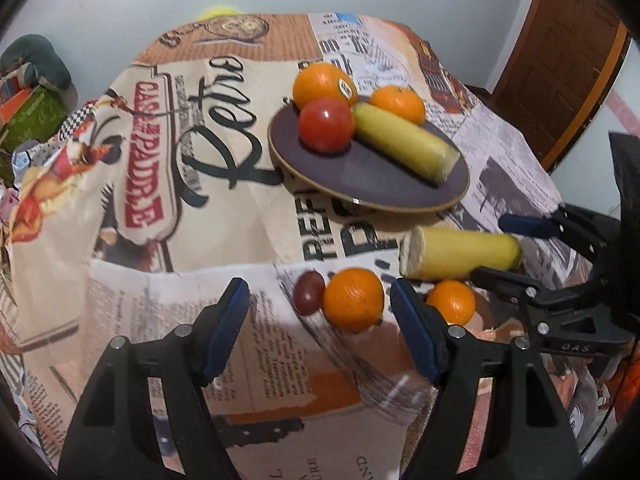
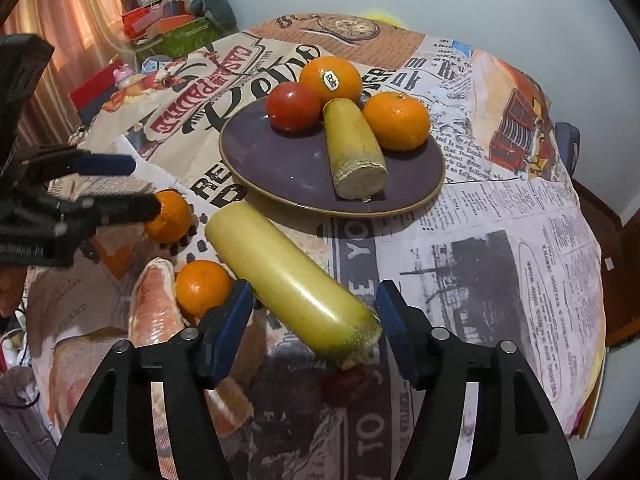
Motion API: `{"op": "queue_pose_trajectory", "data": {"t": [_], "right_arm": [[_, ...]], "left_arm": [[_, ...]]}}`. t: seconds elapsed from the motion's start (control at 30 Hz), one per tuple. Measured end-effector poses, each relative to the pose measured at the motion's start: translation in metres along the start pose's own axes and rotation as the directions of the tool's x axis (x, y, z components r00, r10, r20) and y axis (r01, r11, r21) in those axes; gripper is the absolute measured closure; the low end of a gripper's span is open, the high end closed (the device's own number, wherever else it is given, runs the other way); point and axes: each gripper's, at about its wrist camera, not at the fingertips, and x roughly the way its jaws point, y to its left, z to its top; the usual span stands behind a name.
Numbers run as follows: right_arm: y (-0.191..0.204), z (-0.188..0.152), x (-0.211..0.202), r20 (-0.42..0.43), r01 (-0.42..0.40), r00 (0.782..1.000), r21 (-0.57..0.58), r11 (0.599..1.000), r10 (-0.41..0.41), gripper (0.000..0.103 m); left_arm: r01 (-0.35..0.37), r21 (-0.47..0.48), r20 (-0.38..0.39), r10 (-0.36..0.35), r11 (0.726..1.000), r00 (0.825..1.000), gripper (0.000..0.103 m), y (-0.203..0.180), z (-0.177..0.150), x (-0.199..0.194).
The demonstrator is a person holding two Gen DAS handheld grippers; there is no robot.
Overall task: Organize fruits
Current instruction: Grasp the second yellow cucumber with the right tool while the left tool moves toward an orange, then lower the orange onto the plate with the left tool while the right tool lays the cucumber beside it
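A purple plate [image 2: 280, 168] [image 1: 360, 176] holds a stickered orange [image 2: 330, 77], a tomato [image 2: 293, 107], a mandarin [image 2: 396, 121] and a cut banana piece [image 2: 352, 148]. A second banana piece [image 2: 292, 276] [image 1: 460, 254] lies on the cloth between the fingers of my open right gripper [image 2: 316, 328] [image 1: 502, 246], not clamped. Two mandarins [image 2: 170, 216] [image 2: 202, 288] lie to its left. My left gripper [image 1: 320, 328] [image 2: 120, 186] is open, with one mandarin [image 1: 354, 299] between its fingertips. A grape [image 1: 309, 293] lies beside it, another mandarin [image 1: 451, 302] to the right.
The round table carries a printed newspaper-style cloth [image 1: 160, 200]. Boxes and a cushion [image 2: 192, 8] stand beyond its far left edge. A wooden door [image 1: 568, 60] is at the right. The table edge drops off at right [image 2: 596, 320].
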Motion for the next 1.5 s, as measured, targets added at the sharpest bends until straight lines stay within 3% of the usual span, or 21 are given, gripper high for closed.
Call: {"op": "queue_pose_trajectory", "data": {"t": [0.17,0.37,0.43,0.67,0.8,1.17,1.37,1.5], "right_arm": [[0.004,0.001,0.008,-0.006,0.008,1.000,-0.036,0.999,-0.008,0.034],[0.006,-0.003,0.005,0.003,0.023,1.000,-0.053,0.998,-0.023,0.046],[0.006,-0.004,0.004,-0.002,0.017,1.000,-0.052,0.998,-0.017,0.048],[0.012,-0.004,-0.002,-0.019,-0.004,1.000,-0.053,0.999,0.003,0.057],[0.017,-0.006,-0.008,-0.036,-0.024,0.999,-0.047,0.999,0.022,0.064],[0.022,-0.017,-0.017,-0.080,-0.013,0.997,-0.016,1.000,0.012,0.068],[0.023,-0.003,-0.005,-0.069,-0.011,0.998,-0.028,1.000,0.009,0.068],[0.016,-0.002,-0.002,-0.055,-0.048,0.997,0.011,0.999,0.049,0.068]], "left_arm": [[0.017,0.003,-0.018,-0.017,1.000,1.000,0.046,-0.005,-0.009,0.005],[0.032,0.006,-0.010,-0.032,0.999,0.999,0.064,-0.010,-0.009,0.005],[0.052,0.006,-0.012,-0.052,0.999,0.999,0.076,-0.013,-0.009,0.004],[0.053,0.008,0.003,-0.053,0.999,0.999,0.078,-0.014,-0.009,0.000],[0.058,0.007,0.025,-0.059,0.998,0.998,0.094,-0.007,-0.011,-0.015],[0.070,0.001,-0.016,-0.069,0.998,0.997,0.093,0.008,-0.034,-0.025],[0.084,-0.011,-0.024,-0.084,0.996,0.996,0.076,-0.001,-0.030,-0.015],[0.092,-0.018,-0.021,-0.093,0.996,0.995,0.064,-0.007,-0.020,-0.006]]}}
